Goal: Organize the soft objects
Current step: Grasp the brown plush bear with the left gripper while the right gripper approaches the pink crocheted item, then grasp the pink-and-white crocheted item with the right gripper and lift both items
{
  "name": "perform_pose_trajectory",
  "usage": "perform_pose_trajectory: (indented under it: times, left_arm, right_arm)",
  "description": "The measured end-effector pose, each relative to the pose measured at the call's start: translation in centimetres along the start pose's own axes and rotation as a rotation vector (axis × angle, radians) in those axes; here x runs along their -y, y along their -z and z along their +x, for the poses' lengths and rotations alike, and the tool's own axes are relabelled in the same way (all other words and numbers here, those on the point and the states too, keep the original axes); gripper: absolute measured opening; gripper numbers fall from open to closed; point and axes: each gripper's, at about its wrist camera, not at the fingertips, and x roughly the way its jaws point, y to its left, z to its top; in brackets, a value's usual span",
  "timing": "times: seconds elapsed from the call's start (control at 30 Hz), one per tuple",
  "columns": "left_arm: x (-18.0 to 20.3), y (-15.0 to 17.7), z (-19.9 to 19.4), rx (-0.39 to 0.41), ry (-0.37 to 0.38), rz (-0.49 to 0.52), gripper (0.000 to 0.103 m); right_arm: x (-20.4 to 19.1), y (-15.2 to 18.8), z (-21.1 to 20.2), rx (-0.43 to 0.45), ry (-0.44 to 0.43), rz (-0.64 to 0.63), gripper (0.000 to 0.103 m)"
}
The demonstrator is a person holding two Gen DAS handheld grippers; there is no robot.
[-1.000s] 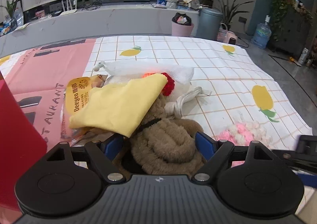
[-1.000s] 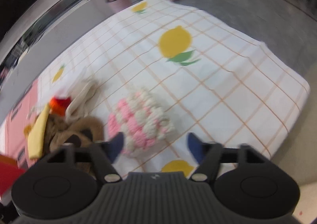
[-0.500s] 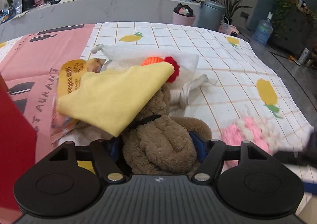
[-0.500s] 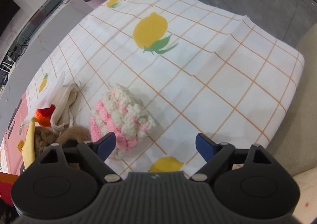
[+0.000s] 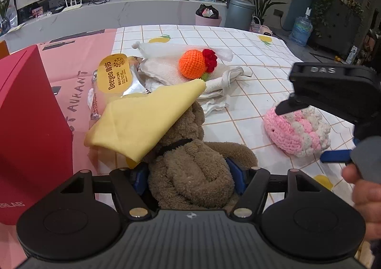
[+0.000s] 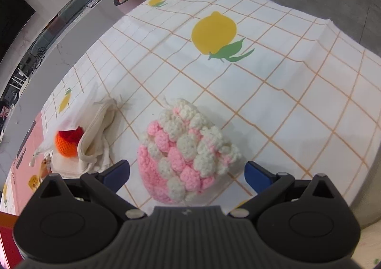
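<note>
Squeezed now between the blue pads of the left gripper: one fuzzy brown plush bear, loose in wide-open jaws a second ago. Lifted a bit too, with one yellow folded cloth draped on its head. Means bear caught, ready to carry, likely to the one red box close by on the left. Moved in over one pink and white knitted pouch: the right gripper, fingers spread wide on both sides of it, not touching yet. Farther back on the lemon-print tablecloth: one orange knitted ball with a red flower, one cream cloth bag, one yellow-labelled snack packet.
</note>
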Motion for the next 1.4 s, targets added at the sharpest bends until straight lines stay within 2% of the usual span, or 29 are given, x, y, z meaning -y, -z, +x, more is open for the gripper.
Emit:
perform_pose_trajectory:
  times: [0.17,0.2,0.27,0.3,0.37,0.47,0.53,0.6,0.67,0.77,0.83,0.93,1.03,1.23,1.3,1.4]
  left_arm:
    - [-0.3,0.3,0.0,0.006,0.002,-0.003,0.081]
    - [-0.3,0.3,0.0,0.005,0.002,-0.004,0.081]
    - [-0.6,0.3,0.0,0.001,0.007,-0.014,0.083]
    - [-0.8,0.3,0.1,-0.003,0.010,-0.019,0.083]
    - [-1.0,0.3,0.1,-0.011,0.011,-0.030,0.084]
    - [-1.1,0.2,0.0,-0.022,0.004,-0.033,0.084]
    - [-1.1,0.3,-0.2,-0.026,0.002,-0.028,0.083]
    - [-1.2,0.3,-0.2,-0.030,0.003,-0.033,0.083]
    - [-1.2,0.3,-0.2,-0.034,0.003,-0.034,0.084]
    - [-1.1,0.4,-0.2,-0.037,-0.003,-0.028,0.085]
    - [-1.0,0.3,-0.3,-0.040,-0.005,-0.020,0.085]
    - [-1.1,0.3,-0.2,-0.043,-0.001,-0.020,0.086]
    - [-1.3,0.3,-0.1,-0.047,0.003,-0.029,0.087]
    - [-0.9,0.4,-0.1,-0.037,-0.014,-0.008,0.088]
    - [-0.9,0.5,-0.1,-0.037,-0.014,-0.006,0.088]
    - [-0.9,0.4,-0.1,-0.041,-0.009,-0.010,0.088]
  right_arm:
    - [-1.6,0.1,1.0,0.030,0.084,-0.138,0.100]
    - [-2.0,0.3,1.0,0.018,0.113,-0.196,0.097]
    - [-2.4,0.6,0.8,0.013,0.172,-0.282,0.077]
    - [-2.3,0.5,0.6,0.007,0.163,-0.300,0.075]
    - [-1.8,0.3,0.2,-0.020,0.138,-0.342,0.064]
    - [-1.0,0.4,-0.5,-0.117,0.076,-0.435,0.058]
    - [-0.5,1.1,-1.3,-0.172,0.038,-0.480,0.058]
    - [0.0,2.1,-1.7,-0.208,0.082,-0.515,0.066]
    - [0.8,2.5,-1.7,-0.193,0.131,-0.494,0.089]
    - [1.6,1.5,-1.2,-0.235,0.112,-0.384,0.094]
    - [1.8,1.1,-1.3,-0.236,0.095,-0.291,0.094]
    - [1.8,1.4,-1.3,-0.217,0.055,-0.149,0.100]
    - [0.5,2.2,-1.1,-0.154,0.119,-0.098,0.101]
    - [-1.9,2.7,0.0,-0.041,0.223,-0.138,0.101]
    - [-2.7,3.2,0.4,-0.028,0.237,-0.223,0.100]
    - [-3.6,3.8,0.4,-0.028,0.217,-0.379,0.090]
